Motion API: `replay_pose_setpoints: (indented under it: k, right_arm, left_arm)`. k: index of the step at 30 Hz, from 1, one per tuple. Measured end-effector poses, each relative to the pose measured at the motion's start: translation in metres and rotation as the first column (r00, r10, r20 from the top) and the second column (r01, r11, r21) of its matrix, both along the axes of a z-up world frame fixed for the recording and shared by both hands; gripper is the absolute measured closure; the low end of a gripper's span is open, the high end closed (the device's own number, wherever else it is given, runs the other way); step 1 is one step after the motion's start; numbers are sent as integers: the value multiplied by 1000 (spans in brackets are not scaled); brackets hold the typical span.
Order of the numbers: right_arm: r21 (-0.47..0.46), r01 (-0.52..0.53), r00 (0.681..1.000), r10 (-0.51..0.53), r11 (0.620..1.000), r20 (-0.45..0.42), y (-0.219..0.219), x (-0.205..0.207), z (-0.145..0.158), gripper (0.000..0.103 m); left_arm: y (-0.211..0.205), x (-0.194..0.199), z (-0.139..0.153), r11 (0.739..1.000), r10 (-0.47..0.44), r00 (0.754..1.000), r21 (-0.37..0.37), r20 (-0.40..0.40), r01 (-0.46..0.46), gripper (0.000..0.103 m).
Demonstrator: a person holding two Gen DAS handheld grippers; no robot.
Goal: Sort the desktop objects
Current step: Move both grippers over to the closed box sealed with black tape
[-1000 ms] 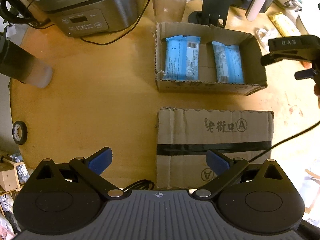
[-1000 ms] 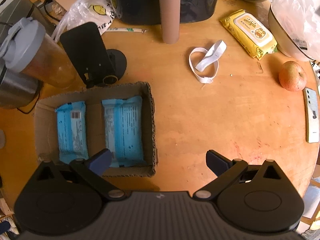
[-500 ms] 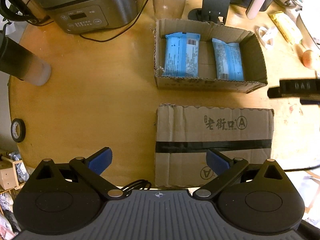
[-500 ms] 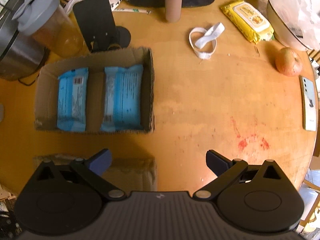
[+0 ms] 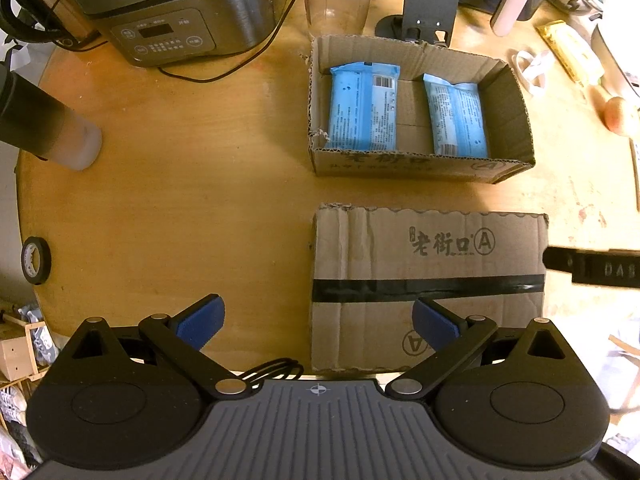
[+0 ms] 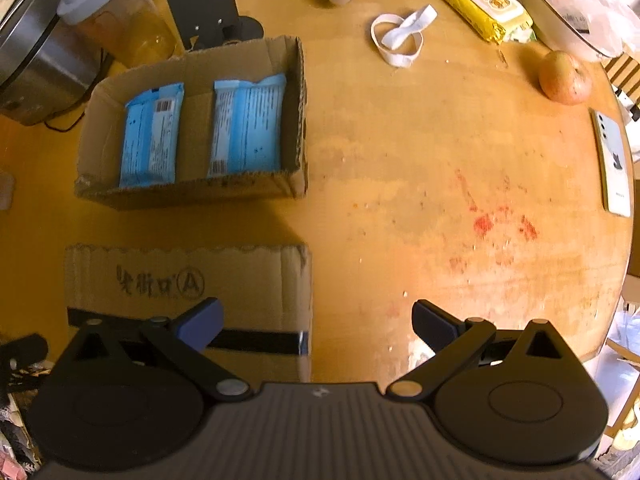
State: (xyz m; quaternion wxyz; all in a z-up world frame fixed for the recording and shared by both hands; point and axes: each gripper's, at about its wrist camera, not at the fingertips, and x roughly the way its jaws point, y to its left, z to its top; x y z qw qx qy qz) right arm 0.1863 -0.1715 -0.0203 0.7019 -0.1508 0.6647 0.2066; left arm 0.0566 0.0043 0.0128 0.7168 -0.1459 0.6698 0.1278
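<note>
Both grippers hover wide open and empty: the left gripper over the near table edge, the right gripper beside a flat cardboard lid. Beyond the lid, an open cardboard box holds two blue packets side by side. The sorting looks nearly done; the lid likely remains to be placed.

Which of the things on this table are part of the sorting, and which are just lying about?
Part of the job:
open cardboard box
two blue packets lying in it
flat cardboard lid
left tool, open
right tool, open

Probably just lying about:
rice cooker
tape roll
apple
yellow wipes pack
white band
phone
</note>
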Motion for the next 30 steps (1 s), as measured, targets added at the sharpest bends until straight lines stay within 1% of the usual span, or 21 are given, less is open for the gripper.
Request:
replay_pose_setpoints:
  k: [10, 21, 27, 30]
  right_arm:
    - [-2, -5, 1000, 5, 1000, -15, -4, -19, -6, 0]
    - [-3, 2, 1000, -2, 1000, -17, -7, -20, -9, 0]
    - [16, 6, 1000, -5, 1000, -23, -10, -18, -11, 0]
    - [36, 9, 999, -7, 999, -33, -12, -16, -15, 0]
  left_arm:
    - [-3, -1, -1, 1000, -2, 1000, -5, 3, 2, 0]
    - [-1, -3, -3, 1000, 9, 1000, -2, 1, -9, 0]
    - [1, -4, -10, 1000, 8, 1000, -5, 1, -8, 0]
    - [6, -6, -16, 1000, 19, 1000, -21, 12, -19, 0]
